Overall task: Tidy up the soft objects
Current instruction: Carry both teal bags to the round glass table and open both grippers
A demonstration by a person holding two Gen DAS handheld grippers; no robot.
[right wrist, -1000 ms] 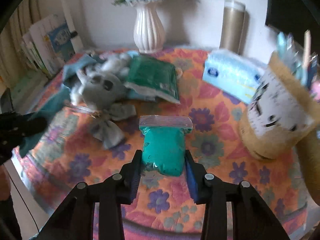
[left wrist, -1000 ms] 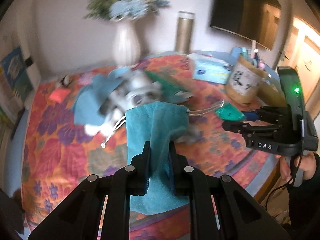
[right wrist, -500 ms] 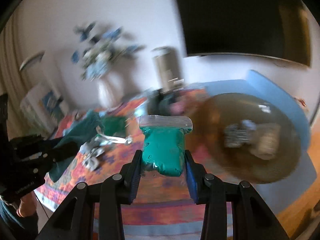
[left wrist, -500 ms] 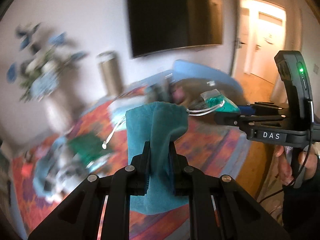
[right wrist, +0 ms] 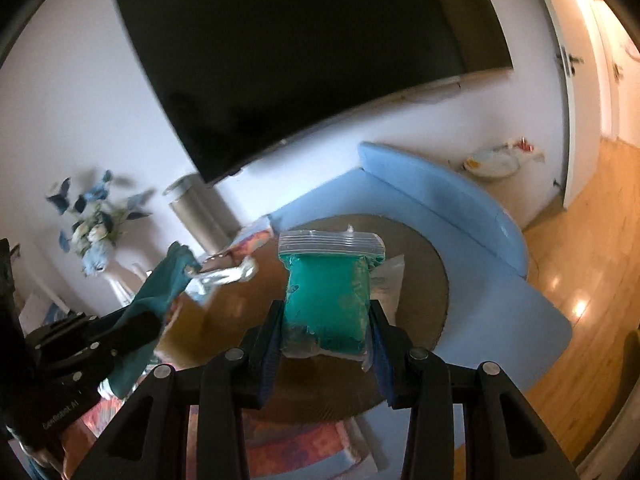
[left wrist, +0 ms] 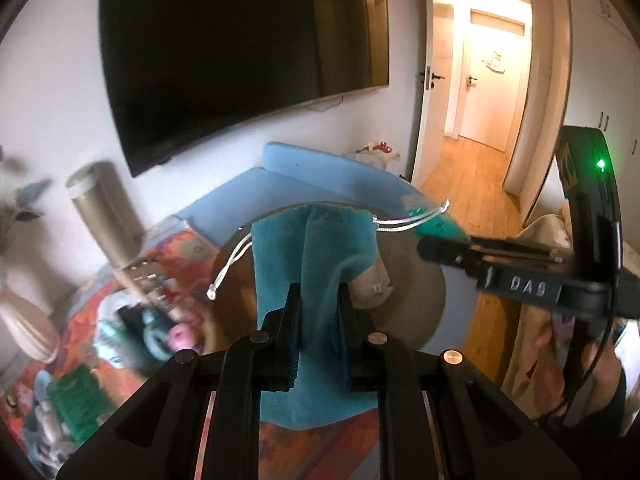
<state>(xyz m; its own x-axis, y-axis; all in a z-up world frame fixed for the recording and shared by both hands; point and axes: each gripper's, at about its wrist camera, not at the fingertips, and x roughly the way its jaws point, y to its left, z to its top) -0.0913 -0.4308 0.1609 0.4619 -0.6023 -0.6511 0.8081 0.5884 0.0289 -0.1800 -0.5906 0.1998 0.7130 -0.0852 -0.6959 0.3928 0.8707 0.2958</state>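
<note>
Left gripper (left wrist: 318, 340): jaws clamped tight on a teal drawstring pouch (left wrist: 316, 248), gripped at mid-cloth; its mouth stands above the jaws, its white cords (left wrist: 228, 268) dangle loose to both sides.

Right gripper (right wrist: 326, 344): jaws narrow, pressed on the sides of a zip bag (right wrist: 330, 296) filled with soft green stuff; the seal strip is uppermost.

Both items are held in the air above a round brown basket (right wrist: 428, 276), which already holds a pale packet (right wrist: 390, 280). The basket sits beside the floral worktop (left wrist: 100, 292); a blue cushion (right wrist: 472, 216) lies behind it.

Step in hand, as judged: carry both to the basket and drop them in.

Notes for doing it well:
- Lower each item inside the rim before letting go; the pouch is limp and may drape over the edge.
- Watch the cords: they could snag on the right gripper, which is near.
- Release one at a time, pouch first.
- Keep the squeeze on the zip bag gentle; the filling deforms.
</note>
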